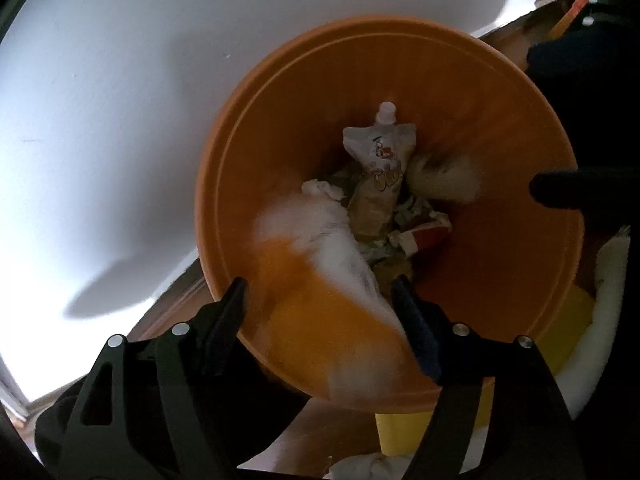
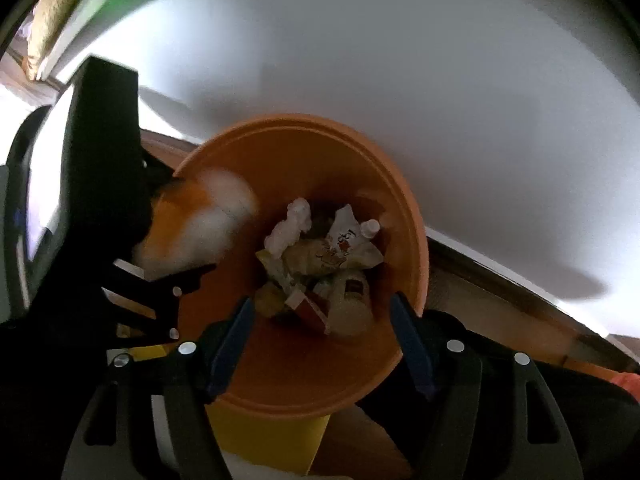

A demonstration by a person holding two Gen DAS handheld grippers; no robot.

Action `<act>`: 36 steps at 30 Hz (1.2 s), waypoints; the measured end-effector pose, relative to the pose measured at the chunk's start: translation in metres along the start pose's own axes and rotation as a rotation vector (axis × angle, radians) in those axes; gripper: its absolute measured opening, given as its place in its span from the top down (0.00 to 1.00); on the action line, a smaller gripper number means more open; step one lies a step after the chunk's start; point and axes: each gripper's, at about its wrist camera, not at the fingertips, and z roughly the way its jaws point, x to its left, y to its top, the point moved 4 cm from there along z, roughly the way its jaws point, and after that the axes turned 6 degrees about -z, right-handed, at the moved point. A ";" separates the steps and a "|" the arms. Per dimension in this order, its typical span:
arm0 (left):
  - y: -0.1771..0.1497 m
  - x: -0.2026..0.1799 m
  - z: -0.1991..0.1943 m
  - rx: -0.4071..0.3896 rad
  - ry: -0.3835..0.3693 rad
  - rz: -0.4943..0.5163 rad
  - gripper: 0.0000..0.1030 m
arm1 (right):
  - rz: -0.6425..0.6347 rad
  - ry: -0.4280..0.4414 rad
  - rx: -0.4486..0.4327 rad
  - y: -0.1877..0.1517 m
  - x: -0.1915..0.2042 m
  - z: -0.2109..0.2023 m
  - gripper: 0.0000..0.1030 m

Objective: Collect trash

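Left tool (image 1: pixel 320 304) spread wide above orange bin (image 1: pixel 520 128), blurred wrapper (image 1: pixel 320 248) between, right tool (image 2: pixel 322 320) also spread.

White wall (image 1: pixel 140 120), wooden floor (image 2: pixel 500 292).

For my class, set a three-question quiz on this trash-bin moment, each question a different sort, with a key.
1. True or false: the orange bin already holds trash.
2. Which sits upright among the trash? A) spouted pouch B) glass jar C) metal can
3. Fill in: the blurred orange-and-white item shows between the open jaws of the ____ gripper.

Key: 1 true; 2 A; 3 left. The right gripper is open and holds nothing.
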 end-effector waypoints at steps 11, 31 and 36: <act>-0.003 -0.007 -0.026 -0.077 -0.001 -0.014 0.30 | 0.024 -0.043 -0.070 -0.022 -0.002 -0.032 0.26; 0.000 0.089 -0.290 -0.727 0.135 -0.411 0.10 | 0.164 -0.305 -0.739 0.010 -0.019 -0.267 0.05; 0.035 0.130 -0.305 -0.769 0.087 -0.579 0.10 | 0.230 -0.403 -0.824 0.046 -0.037 -0.283 0.05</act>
